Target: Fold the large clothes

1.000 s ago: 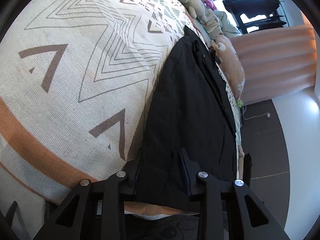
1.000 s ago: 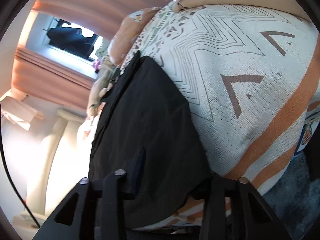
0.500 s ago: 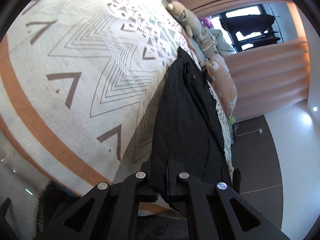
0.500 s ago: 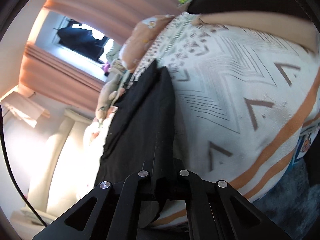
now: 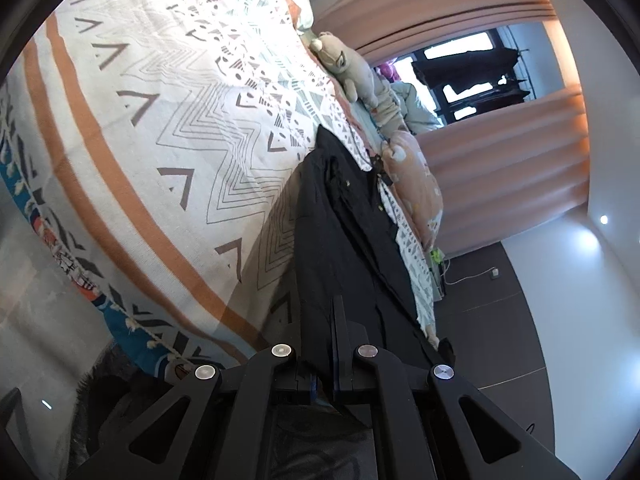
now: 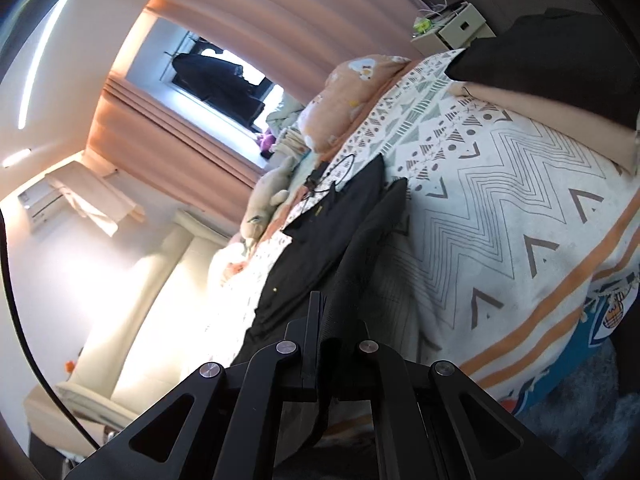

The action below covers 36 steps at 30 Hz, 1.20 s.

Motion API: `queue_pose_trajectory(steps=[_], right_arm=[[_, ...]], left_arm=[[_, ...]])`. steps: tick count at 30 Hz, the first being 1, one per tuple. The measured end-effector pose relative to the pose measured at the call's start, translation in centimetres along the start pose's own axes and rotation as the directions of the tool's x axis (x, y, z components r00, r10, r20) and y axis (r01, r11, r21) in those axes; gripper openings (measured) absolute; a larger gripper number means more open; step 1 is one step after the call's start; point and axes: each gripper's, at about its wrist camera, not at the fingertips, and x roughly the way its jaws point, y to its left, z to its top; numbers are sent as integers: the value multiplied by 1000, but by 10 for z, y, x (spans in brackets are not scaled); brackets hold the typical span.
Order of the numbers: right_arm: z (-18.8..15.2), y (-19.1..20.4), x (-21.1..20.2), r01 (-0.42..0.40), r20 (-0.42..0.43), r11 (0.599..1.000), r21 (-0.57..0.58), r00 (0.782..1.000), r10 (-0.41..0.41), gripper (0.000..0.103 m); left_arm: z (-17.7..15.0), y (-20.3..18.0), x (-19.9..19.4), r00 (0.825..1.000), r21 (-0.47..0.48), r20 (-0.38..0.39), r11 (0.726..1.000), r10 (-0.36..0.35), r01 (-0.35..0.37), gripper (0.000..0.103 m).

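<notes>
While you hold both wrists rolled so the room tilts in each view, your left tool (image 5: 325, 344) is clenched on the near edge of the black garment (image 5: 340, 232), its fingers (image 5: 339, 332) pressed close with cloth pinched between them. Your right tool (image 6: 322, 336) is likewise clamped on a fold of the same garment (image 6: 320, 248), the fabric rising in a ridge from between its fingers. The garment lies lengthwise on the bed, on the patterned bedspread (image 5: 180, 128) with zigzag lines and orange stripes, reaching away towards the pillows.

Your left view alone shows dark floor (image 5: 500, 320) beyond the bed, a white cable with a plug on it, and a grey plush toy (image 5: 352, 68) by the peach pillow (image 5: 416, 184). Your right view alone shows the padded headboard (image 6: 160, 280), a wall air conditioner (image 6: 40, 204), a small bedside cabinet (image 6: 456, 28) and a dark cushion (image 6: 552, 52) at the bed's far edge. Both views catch the window between peach curtains (image 6: 248, 12).

No writing can be read; a printed figure at the bedspread's blue hem is too small to make out.
</notes>
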Motion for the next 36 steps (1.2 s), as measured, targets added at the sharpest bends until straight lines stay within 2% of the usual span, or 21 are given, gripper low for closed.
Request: queue_pose_trajectory(steps=[12, 18, 27, 36], right_arm=[[-24, 21, -66, -22, -1, 1000, 8, 1000, 22, 4], [-29, 28, -87, -38, 7, 998, 43, 999, 37, 4], [-20, 35, -83, -34, 28, 999, 34, 999, 33, 4], [18, 66, -60, -56, 71, 998, -15, 996, 57, 4]], left_arm=[[-11, -39, -81, 998, 43, 55, 998, -41, 39, 4], [-11, -47, -102, 996, 40, 73, 998, -43, 40, 4], [4, -56, -98, 994, 25, 82, 997, -68, 66, 4], [38, -94, -85, 990, 89, 113, 993, -87, 77, 4]])
